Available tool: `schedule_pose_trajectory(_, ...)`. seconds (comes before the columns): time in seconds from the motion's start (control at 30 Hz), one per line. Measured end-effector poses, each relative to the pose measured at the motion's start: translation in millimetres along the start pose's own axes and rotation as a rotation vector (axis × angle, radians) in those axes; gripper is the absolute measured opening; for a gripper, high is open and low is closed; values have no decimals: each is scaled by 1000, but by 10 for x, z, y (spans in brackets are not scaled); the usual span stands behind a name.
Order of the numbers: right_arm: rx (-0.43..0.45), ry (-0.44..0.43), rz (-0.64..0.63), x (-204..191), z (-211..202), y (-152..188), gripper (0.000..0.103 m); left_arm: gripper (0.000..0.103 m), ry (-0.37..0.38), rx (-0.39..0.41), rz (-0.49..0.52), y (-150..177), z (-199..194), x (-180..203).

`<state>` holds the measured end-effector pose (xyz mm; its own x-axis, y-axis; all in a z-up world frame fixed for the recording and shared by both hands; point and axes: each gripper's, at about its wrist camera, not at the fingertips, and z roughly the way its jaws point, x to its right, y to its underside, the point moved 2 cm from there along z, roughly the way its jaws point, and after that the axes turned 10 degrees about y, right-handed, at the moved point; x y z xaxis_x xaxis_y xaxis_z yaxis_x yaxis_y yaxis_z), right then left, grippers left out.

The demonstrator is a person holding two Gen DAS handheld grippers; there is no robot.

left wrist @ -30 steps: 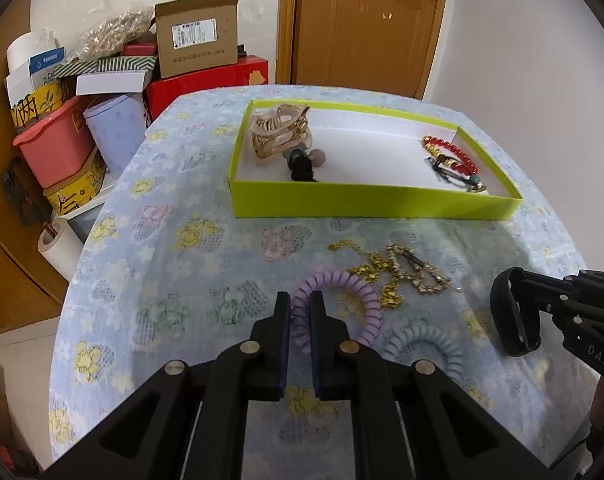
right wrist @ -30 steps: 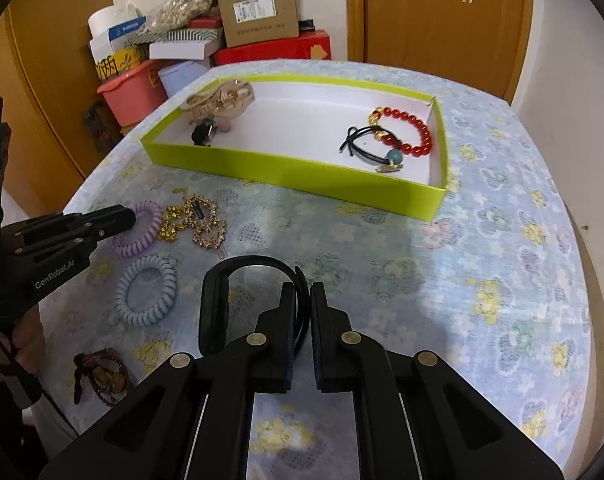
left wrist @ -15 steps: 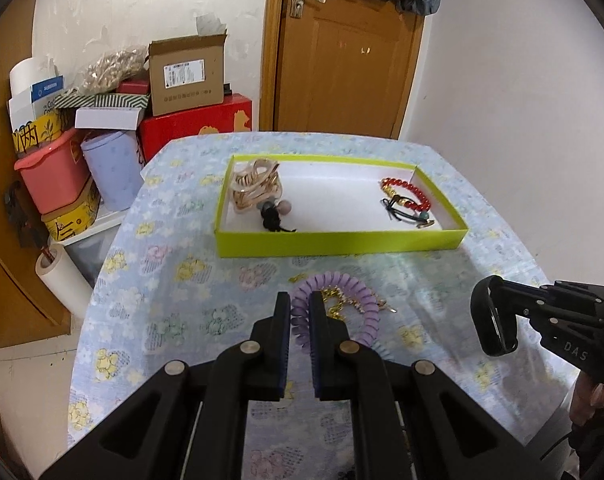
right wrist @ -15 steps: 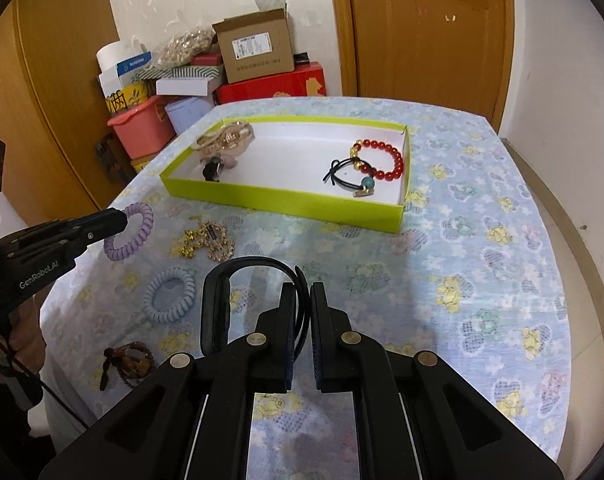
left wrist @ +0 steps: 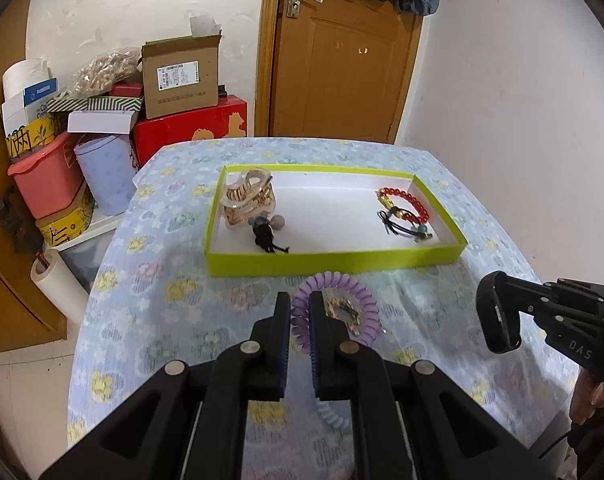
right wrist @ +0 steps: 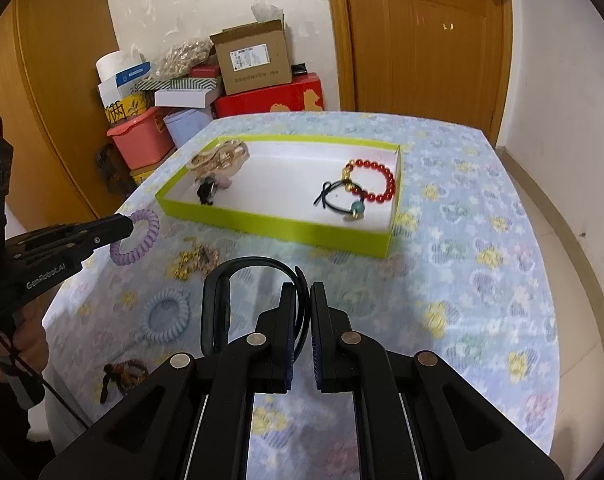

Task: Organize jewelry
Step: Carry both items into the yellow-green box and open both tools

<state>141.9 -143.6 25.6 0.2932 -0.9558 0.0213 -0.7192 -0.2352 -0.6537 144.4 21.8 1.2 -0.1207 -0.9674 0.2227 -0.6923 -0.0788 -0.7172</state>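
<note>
A: Which step is in hand?

B: Carrying, it seems. A purple spiral hair tie (left wrist: 334, 312) is clamped in the nearly closed left gripper (left wrist: 299, 320), and a black hair band (right wrist: 253, 296) is pinched in the nearly closed right gripper (right wrist: 300, 312). Both are held above the table's near edge, short of the green tray (left wrist: 334, 258).

A: What is called for next?

B: Probably, each piece is to be carried over the tray's near wall and released inside.

A: The pose?

B: Both tools are pointed forward toward the tray, roughly level, well apart.
</note>
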Motion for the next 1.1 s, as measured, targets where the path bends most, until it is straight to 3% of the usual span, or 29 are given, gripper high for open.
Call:
schedule_pose_trajectory(0.6,43,63,-23,221,480,-692,7,9,-64,3,-6,-553,454,-405)
schedule_pose_trajectory(1.1,-58,97,-56,267,1102,-714,7,9,-70,-79,3,-550,968,-518)
